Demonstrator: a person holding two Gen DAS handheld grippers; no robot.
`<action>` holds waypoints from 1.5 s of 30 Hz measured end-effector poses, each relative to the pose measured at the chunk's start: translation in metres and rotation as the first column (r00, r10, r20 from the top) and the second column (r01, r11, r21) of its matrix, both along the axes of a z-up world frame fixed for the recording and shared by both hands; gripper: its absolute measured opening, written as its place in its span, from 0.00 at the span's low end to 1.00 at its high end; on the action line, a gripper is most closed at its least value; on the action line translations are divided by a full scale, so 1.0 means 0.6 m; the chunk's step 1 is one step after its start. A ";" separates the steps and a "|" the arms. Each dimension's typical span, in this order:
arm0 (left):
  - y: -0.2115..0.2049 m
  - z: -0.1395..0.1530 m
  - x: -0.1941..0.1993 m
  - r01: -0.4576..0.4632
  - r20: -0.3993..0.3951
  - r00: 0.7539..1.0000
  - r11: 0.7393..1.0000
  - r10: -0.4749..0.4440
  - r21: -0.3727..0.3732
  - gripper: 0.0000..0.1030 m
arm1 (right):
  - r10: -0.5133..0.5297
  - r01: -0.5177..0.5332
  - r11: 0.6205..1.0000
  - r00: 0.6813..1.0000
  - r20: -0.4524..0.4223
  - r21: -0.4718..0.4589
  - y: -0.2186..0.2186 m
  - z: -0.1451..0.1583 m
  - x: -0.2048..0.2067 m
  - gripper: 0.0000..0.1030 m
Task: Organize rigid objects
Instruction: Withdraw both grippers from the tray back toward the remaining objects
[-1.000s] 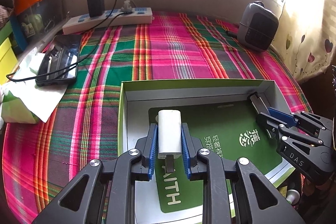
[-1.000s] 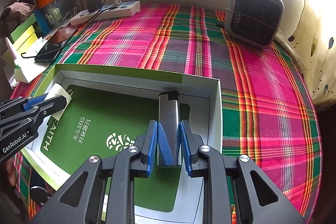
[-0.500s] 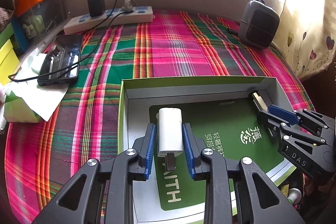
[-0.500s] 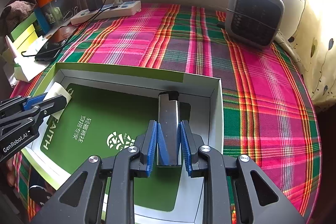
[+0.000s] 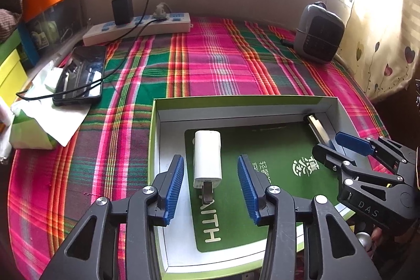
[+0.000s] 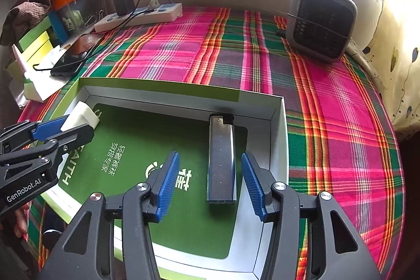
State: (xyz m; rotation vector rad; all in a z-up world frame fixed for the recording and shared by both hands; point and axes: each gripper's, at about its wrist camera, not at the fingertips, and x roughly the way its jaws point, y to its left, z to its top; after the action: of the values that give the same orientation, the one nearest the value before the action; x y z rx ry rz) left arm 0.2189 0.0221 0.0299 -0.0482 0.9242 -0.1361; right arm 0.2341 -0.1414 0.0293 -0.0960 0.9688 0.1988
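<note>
The left gripper (image 5: 210, 186) stands spread wide around a white plastic charger plug (image 5: 207, 157) lying in the shallow green-rimmed cardboard box (image 5: 236, 101). The right gripper (image 6: 210, 184) likewise gapes, straddling a dark rectangular lighter (image 6: 221, 158) resting near the box's right wall.

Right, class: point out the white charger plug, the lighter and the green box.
white charger plug (image 5: 207, 155), left wrist view, top face.
lighter (image 6: 221, 156), right wrist view, body.
green box (image 5: 236, 100), left wrist view, far rim.

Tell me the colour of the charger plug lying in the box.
White, with a dark metal prong end. The charger plug shows best in the left wrist view, between the open left gripper fingers.
</note>
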 end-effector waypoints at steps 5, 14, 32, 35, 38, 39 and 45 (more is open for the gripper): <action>-0.001 0.016 -0.022 -0.004 0.034 0.999 1.000 0.003 0.020 0.41 | -0.009 0.009 1.000 1.000 0.015 0.014 -0.006 0.011 -0.012 0.49; 0.001 0.039 -0.072 0.005 0.077 0.997 1.000 -0.006 0.013 0.41 | -0.010 0.008 1.000 0.997 0.075 0.030 -0.008 0.041 -0.062 0.49; 0.021 0.039 -0.172 0.008 0.093 0.996 0.997 -0.001 -0.072 0.41 | -0.033 0.024 0.997 0.991 0.132 0.071 -0.036 0.068 -0.160 0.49; 0.023 0.034 -0.190 0.017 0.084 0.996 0.996 -0.009 -0.091 0.41 | -0.044 0.034 0.997 0.989 0.142 0.072 -0.047 0.068 -0.178 0.49; 0.022 0.031 -0.204 0.020 0.077 0.997 0.994 -0.012 -0.103 0.41 | -0.064 0.052 0.995 0.986 0.153 0.082 -0.064 0.069 -0.197 0.49; 0.023 0.031 -0.210 0.020 0.078 0.997 0.994 -0.011 -0.111 0.41 | -0.070 0.057 0.995 0.985 0.157 0.086 -0.069 0.069 -0.203 0.49; 0.020 0.025 -0.241 0.036 0.072 0.997 0.992 -0.028 -0.120 0.41 | -0.118 0.102 0.990 0.979 0.166 0.097 -0.100 0.066 -0.237 0.49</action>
State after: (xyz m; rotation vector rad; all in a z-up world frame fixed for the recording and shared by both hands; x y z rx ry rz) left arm 0.0741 0.0340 0.0450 -0.1407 0.8461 -0.2222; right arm 0.0917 -0.2012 0.0687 0.0212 0.7902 0.1285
